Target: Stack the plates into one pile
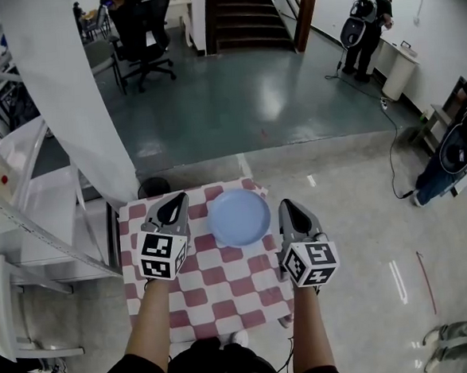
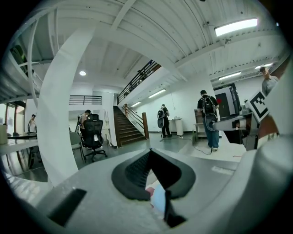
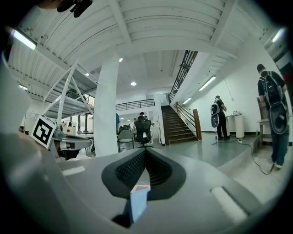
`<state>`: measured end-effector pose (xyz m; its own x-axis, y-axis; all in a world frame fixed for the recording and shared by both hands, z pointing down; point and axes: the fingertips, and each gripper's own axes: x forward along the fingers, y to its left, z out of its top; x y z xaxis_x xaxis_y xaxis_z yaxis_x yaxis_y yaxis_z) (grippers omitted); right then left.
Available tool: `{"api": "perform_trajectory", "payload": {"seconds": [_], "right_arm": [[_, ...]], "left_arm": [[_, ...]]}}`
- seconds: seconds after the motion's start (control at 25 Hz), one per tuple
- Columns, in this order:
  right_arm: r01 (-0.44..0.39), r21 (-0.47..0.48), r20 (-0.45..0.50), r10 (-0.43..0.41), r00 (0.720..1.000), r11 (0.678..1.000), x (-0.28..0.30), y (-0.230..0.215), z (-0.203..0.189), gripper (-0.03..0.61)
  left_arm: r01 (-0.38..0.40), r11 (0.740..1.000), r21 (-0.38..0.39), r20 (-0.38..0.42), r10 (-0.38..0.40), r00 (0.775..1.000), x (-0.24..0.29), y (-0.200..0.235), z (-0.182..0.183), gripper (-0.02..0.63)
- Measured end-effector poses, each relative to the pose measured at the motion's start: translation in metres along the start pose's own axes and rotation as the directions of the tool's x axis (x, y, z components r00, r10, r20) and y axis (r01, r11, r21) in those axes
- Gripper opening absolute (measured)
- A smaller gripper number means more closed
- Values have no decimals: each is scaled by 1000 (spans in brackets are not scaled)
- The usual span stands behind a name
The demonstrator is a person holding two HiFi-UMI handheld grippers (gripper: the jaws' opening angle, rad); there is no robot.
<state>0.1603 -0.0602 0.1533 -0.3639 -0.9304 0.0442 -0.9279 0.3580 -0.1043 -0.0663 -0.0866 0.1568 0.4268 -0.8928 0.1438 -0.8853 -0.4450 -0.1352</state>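
Note:
A light blue plate (image 1: 238, 216) lies at the far middle of a small table with a red-and-white checked cloth (image 1: 225, 294); from above I cannot tell whether more plates lie under it. My left gripper (image 1: 175, 202) hovers just left of the plate, and my right gripper (image 1: 288, 208) hovers just right of it. Both are shut and hold nothing. In the left gripper view the gripper (image 2: 150, 153) shows closed jaws, with a sliver of the blue plate (image 2: 158, 201) below them. The right gripper (image 3: 145, 153) looks the same, with a plate sliver (image 3: 137, 203) under it.
A slanted white column (image 1: 77, 113) rises left of the table, beside white shelving (image 1: 29, 228). A black office chair (image 1: 142, 37) and stairs (image 1: 241, 14) stand beyond. A person (image 1: 366, 33) stands far right. A cable (image 1: 394, 150) runs across the floor.

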Motion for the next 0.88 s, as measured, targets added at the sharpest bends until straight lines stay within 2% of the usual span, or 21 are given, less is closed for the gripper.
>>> {"api": "perform_trajectory", "payload": {"seconds": [0.28, 0.88], "right_arm": [[3, -9, 5, -3, 1000, 1000, -6, 5, 9, 8], [30, -19, 3, -29, 1000, 999, -9, 6, 8, 8]], "left_arm": [[6, 1000, 2, 7, -6, 1000, -5, -3, 9, -2], [8, 1000, -12, 7, -8, 1000, -15, -1, 4, -1]]}}
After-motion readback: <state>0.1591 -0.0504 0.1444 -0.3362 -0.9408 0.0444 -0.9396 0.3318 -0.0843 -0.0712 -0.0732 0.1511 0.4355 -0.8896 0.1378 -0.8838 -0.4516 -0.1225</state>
